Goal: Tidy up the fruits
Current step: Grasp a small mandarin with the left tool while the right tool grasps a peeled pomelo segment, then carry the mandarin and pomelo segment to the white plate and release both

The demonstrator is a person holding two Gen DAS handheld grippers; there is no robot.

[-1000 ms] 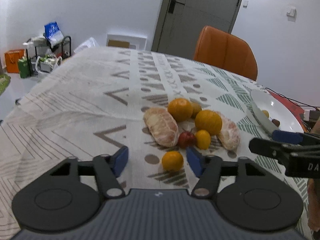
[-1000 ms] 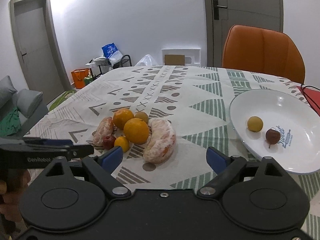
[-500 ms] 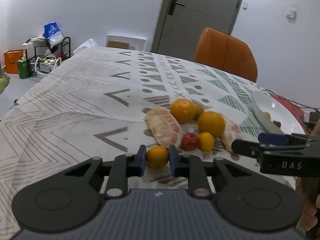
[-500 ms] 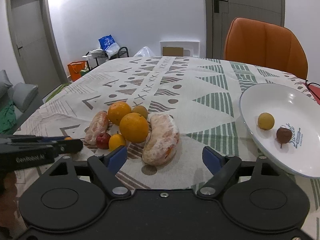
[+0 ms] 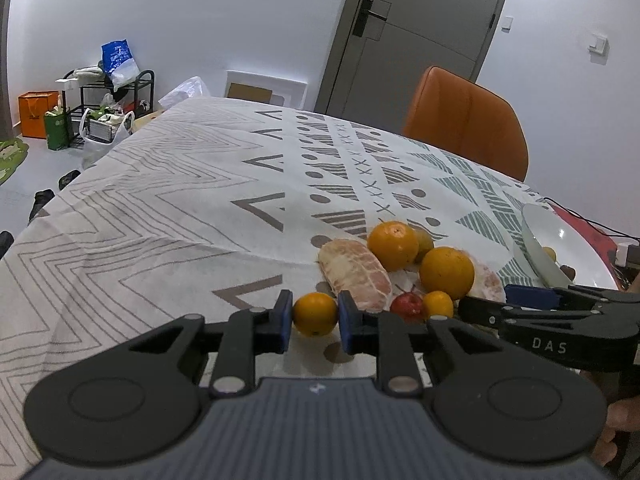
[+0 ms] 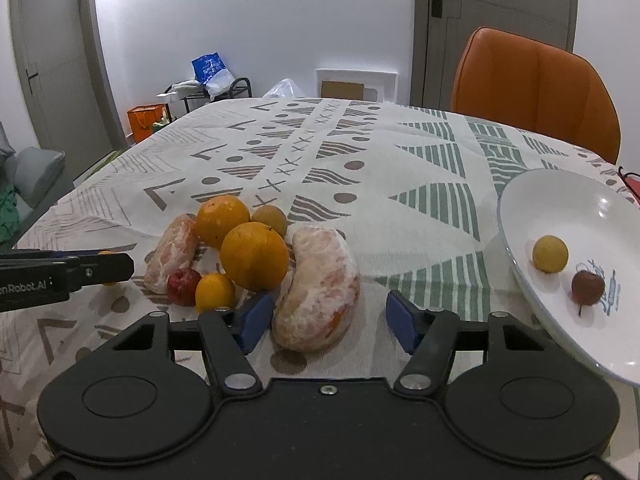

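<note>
Item: left gripper, fingers now closed on the small orange, where a second ago they stood wide apart with the fruit loose on the tablecloth between them; we judge the pick made and the carry to the white plate as the step that follows. Item: right gripper, fingers spread and holding nothing, set astride the near end of a peeled citrus piece, having closed in on the pile over the same second; we read it as lining up the next pick. Item: pile, two large oranges, a second peeled piece, a small red fruit, a small yellow-orange fruit and a dull greenish one, all touching, near the plate's left. Item: plate, holding one yellow fruit and one dark red fruit. Not determinable: whether the held orange has left the cloth; in the right wrist view it is almost wholly hidden behind the left gripper's finger; the plate's right edge is cut off.
</note>
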